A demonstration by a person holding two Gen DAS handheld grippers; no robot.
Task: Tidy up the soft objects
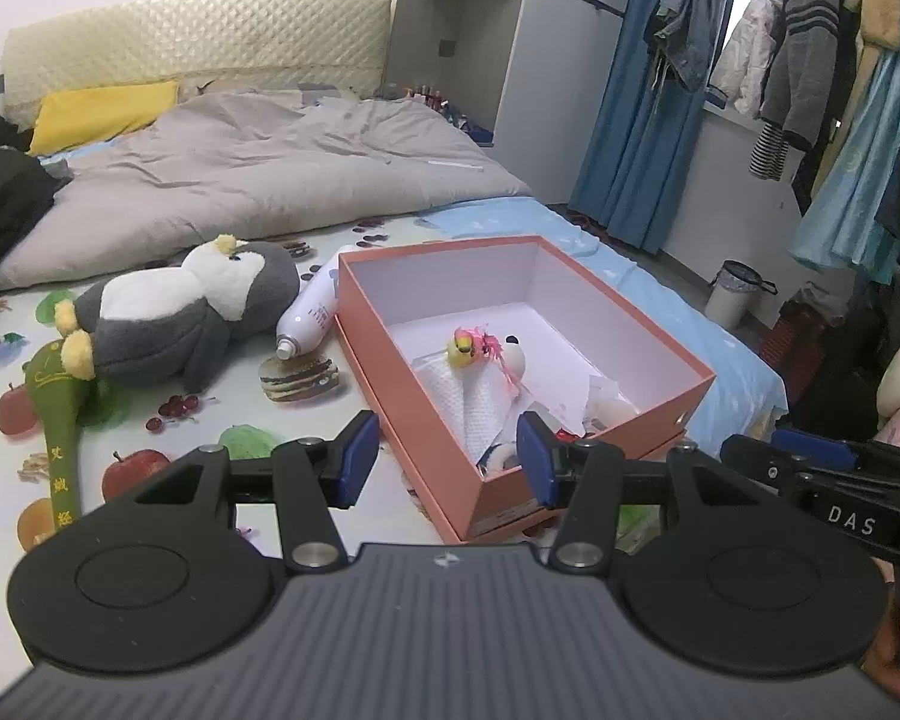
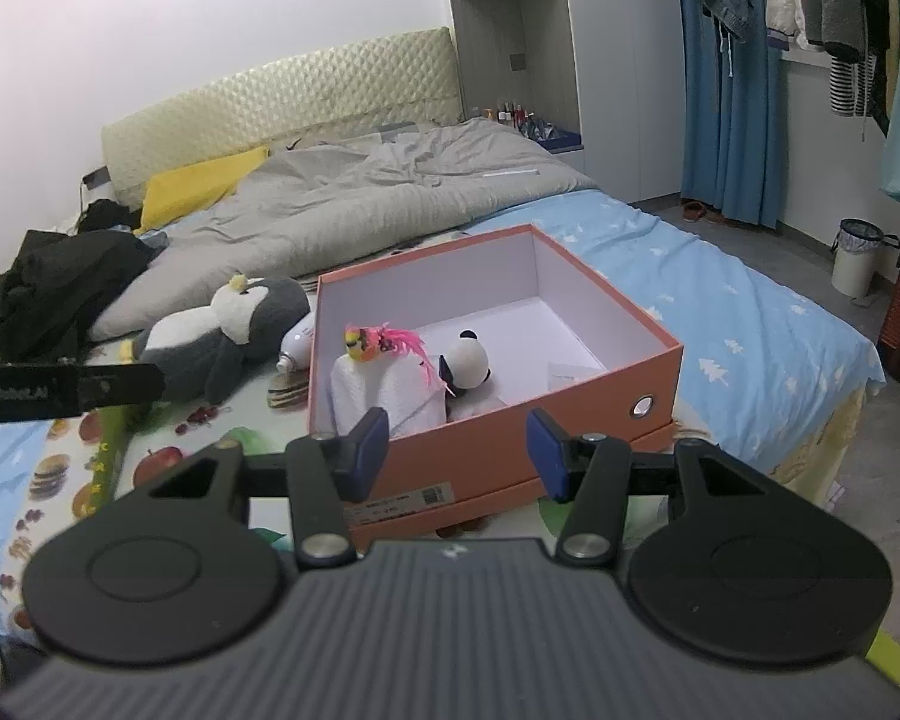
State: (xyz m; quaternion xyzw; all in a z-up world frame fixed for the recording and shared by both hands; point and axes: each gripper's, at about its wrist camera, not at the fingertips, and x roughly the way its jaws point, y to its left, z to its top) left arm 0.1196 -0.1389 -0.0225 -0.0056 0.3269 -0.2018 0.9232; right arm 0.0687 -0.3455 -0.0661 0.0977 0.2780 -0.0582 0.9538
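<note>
- An orange box sits open on the bed; a panda toy, a small yellow-and-pink bird toy and a white cloth are already lodged in its near left part.
- A grey penguin plush is left lying on the bed just left of the box, with a white bottle between them.
- The left gripper and right gripper are held near the box's near edge, fingers spread wide, nothing grasped.
- The step in hand is judged to be a fresh pick: the penguin is to be reached to the left and gripped across its soft body.
</note>
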